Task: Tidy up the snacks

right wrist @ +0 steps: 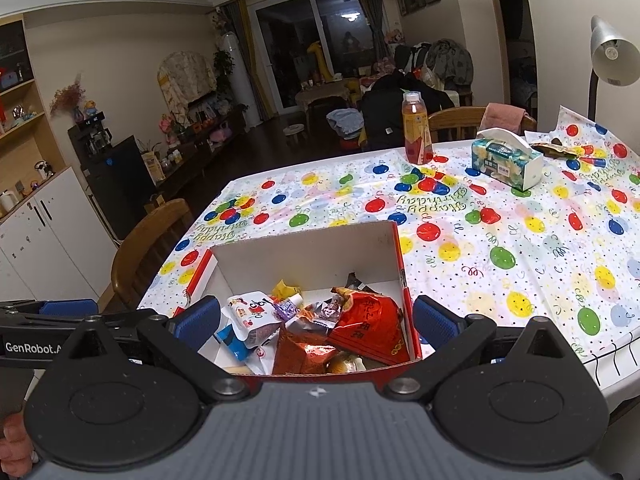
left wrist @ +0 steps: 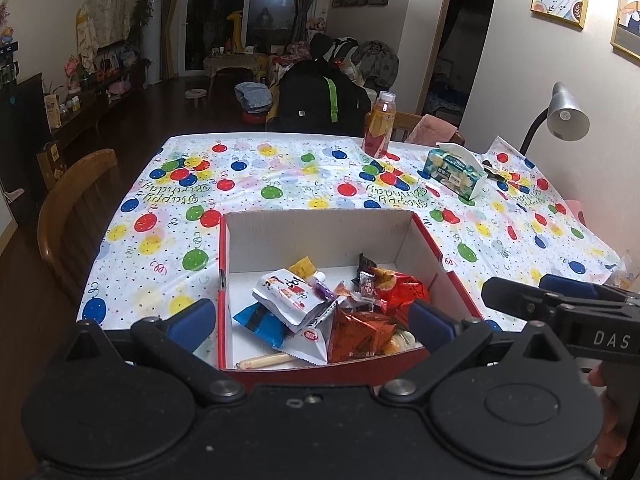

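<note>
Balloon-print tablecloth (left wrist: 280, 184) under both tongs, dim living room behind.
Left gripper (left wrist: 316, 322) and right gripper (right wrist: 316, 320) gape empty over the red box (left wrist: 456, 280), long axis running away from the cameras, snack packets (left wrist: 296, 300) heaped at its near end.

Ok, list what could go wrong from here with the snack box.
1. The snack packets are heaped at the near end of the red box, overlapping; a grab may pinch two or crush one.
2. Both open grippers, left gripper and right gripper, hover over that heap and could collide.
3. Pulling a packet could drag the light box.
</note>
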The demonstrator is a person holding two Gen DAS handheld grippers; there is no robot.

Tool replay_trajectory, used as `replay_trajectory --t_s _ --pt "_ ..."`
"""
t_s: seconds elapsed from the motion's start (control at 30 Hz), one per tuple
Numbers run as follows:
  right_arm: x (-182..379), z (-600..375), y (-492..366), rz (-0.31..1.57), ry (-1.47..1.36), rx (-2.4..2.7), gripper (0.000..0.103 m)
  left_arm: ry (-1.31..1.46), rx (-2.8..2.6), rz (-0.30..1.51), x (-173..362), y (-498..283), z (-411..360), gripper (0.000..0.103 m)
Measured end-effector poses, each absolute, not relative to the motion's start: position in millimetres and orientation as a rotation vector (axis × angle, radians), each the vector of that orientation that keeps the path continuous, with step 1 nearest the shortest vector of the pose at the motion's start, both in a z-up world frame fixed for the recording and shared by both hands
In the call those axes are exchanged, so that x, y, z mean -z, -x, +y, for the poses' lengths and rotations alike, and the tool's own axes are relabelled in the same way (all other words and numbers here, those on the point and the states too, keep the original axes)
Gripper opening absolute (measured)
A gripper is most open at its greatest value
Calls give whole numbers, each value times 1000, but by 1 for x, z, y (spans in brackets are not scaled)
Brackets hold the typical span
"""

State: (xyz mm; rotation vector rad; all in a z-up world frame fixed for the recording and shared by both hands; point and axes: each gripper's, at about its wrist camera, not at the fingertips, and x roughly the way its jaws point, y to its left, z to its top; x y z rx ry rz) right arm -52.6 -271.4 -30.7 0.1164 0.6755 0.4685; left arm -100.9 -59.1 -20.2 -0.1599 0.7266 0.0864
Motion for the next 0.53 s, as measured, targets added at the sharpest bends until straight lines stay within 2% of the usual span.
replay_trajectory --t_s 0.53 --pt "36 -289 31 686 -130 -415 103 150 -53 741 25 95 -67 102"
